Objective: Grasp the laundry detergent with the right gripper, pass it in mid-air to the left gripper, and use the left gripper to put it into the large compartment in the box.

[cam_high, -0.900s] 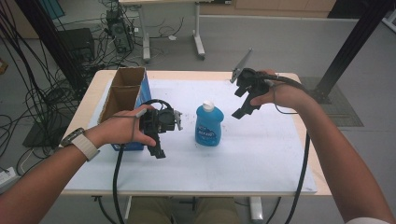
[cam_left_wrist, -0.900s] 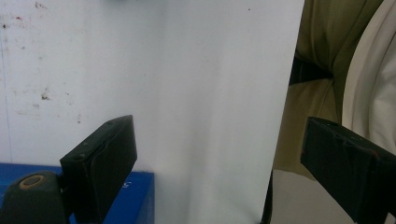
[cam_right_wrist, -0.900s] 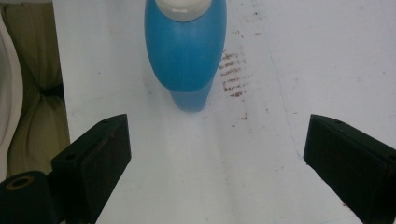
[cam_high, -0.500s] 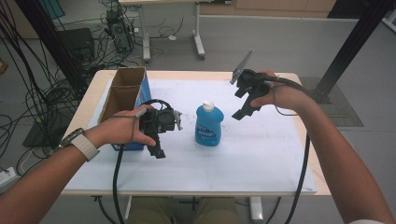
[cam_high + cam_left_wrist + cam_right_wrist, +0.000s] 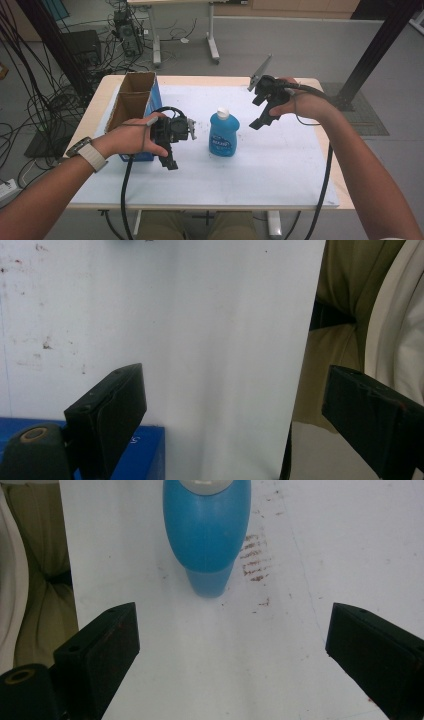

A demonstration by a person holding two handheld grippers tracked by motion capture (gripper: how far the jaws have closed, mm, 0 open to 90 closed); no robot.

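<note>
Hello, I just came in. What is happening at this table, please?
A person sits at a table covered with a white sheet and holds a gripper in each hand. A blue plastic bottle with a white cap stands upright in the middle, untouched. The right gripper hovers beside it with open, empty jaws, pointed at it. The left gripper is open too, next to an open cardboard box with blue sides.

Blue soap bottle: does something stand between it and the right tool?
Nothing visible does. The right tool hangs open above the white table cover, and in the right gripper view only bare cover lies between its jaws and the blue soap bottle. The cardboard box stands on the bottle's far side.
</note>
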